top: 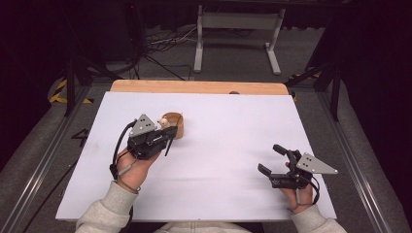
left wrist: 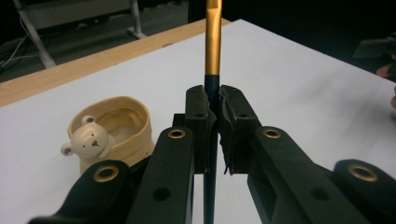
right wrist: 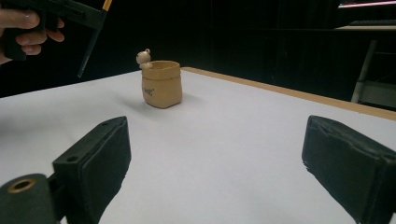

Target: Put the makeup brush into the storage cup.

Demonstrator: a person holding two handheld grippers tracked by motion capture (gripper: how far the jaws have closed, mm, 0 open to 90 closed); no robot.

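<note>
**Inspector:** Left gripper view is taken first. A slim pen (left wrist: 213, 42), dark blue in the lower shaft and gold above, is seen clamped between the closed jaws of the left gripper (left wrist: 211, 112), standing along the jaw line. What is recorded of its position?

**Assessor:** In the high view the left gripper (top: 163, 133) is held above the white table (top: 233, 170), just beside a small tan pot (top: 176, 125) with a bear figure (top: 165, 121) at its rim. The pen is carried clear of the table, its lower end pointing down.

**Inspector:** And handling?

**Assessor:** The pen is judged light, stiff and smooth, so rotation or slipping in the pads is possible; the grip on the dark section, below the gold, is considered sound. The pot is judged to be ceramic, hence brittle and easily tipped; its mouth is narrow, so contact with the rim is to be avoided.

**Inspector:** Right side?

**Assessor:** The right gripper (top: 277, 162) is noted with jaws spread wide, holding nothing, well apart from the pot.
</note>
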